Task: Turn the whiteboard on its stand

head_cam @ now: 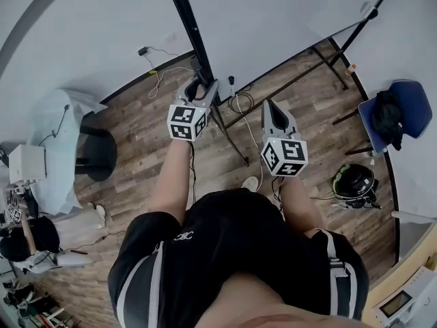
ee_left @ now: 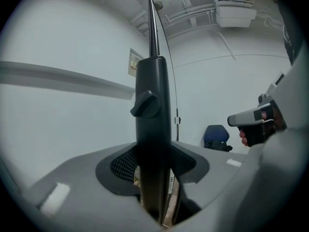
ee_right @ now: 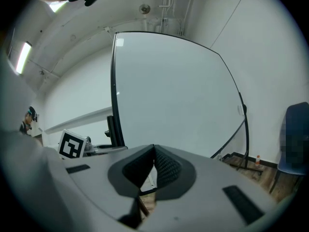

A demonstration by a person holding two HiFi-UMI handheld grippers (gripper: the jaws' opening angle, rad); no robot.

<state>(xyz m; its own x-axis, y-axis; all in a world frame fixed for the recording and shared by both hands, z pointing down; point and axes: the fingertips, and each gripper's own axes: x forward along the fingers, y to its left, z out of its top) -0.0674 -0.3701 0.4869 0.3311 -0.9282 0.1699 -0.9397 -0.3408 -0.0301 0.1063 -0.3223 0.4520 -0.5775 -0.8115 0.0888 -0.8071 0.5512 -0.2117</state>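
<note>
The whiteboard (head_cam: 273,19) fills the top of the head view, a large white panel in a thin black frame, and its face (ee_right: 174,95) stands in front of my right gripper. The stand's black side post (head_cam: 186,19) runs up its left edge. My left gripper (head_cam: 199,86) is shut on this post (ee_left: 153,129), just below a black locking knob (ee_left: 145,104). My right gripper (head_cam: 271,106) is shut with nothing in it, low in front of the board, apart from it. Its pads (ee_right: 166,170) meet at the tips.
The stand's black legs (head_cam: 229,132) and loose cables (head_cam: 239,101) lie on the wooden floor below the board. A blue chair with a black bag (head_cam: 399,115) and a helmet (head_cam: 354,182) are at the right. A cloth-covered round table (head_cam: 61,142) is at the left, a seated person (head_cam: 31,241) below it.
</note>
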